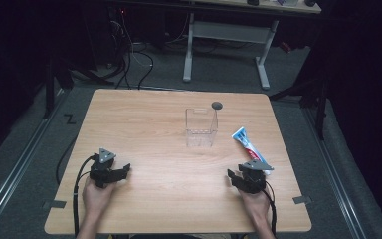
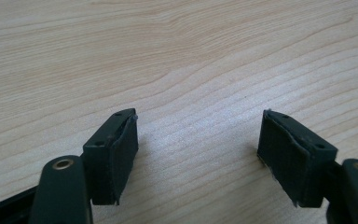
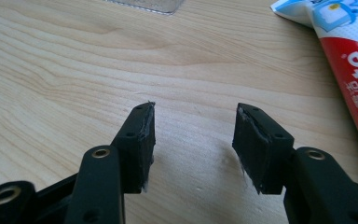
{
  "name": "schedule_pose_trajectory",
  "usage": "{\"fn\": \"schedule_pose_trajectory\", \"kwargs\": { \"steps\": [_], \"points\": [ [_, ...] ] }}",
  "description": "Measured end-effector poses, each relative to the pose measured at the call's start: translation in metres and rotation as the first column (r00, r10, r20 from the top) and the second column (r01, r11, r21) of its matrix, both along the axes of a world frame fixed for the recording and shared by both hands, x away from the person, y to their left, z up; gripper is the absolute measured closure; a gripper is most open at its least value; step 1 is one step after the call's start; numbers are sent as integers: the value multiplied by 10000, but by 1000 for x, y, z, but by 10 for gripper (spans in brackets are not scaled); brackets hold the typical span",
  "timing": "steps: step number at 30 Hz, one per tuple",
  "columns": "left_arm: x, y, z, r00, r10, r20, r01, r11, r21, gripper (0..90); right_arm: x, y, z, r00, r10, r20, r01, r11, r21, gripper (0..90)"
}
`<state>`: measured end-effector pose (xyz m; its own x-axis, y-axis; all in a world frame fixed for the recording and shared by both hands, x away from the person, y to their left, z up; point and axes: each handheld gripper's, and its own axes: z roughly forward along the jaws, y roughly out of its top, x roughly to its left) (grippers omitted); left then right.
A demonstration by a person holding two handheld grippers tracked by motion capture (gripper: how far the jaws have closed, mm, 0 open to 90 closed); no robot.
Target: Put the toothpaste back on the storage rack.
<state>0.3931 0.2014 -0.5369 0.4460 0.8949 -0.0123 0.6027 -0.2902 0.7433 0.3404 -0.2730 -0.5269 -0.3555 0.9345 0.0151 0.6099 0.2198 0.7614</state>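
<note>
The toothpaste tube (image 1: 249, 149) near the table's (image 1: 144, 124) right edge looks light and soft; gripping its middle seems best. Both the right gripper (image 3: 193, 140) and the left gripper (image 2: 198, 154) are released, holding nothing.

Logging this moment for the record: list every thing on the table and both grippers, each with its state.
toothpaste tube: lying flat on the table, untouched, beside the right gripper.
clear container: upright, open-topped, looks empty.
dark round thing: lying behind the container, too small to identify.
left gripper: jaws open, nothing between them.
right gripper: jaws open, nothing between them.
</note>
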Motion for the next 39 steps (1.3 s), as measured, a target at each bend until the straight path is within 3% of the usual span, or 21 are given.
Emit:
{"fn": "schedule_pose_trajectory", "kwargs": {
  "steps": [28,39],
  "points": [
    [0,0,0,10000,23,-2,-23,10000,-2,290,-32,-32,4,9953,-895,358,872,9942,623,485],
    [0,0,0,10000,23,0,-23,10000,-2,290,-37,-42,7,9906,-1213,633,1177,9913,583,489]
  ]
}}
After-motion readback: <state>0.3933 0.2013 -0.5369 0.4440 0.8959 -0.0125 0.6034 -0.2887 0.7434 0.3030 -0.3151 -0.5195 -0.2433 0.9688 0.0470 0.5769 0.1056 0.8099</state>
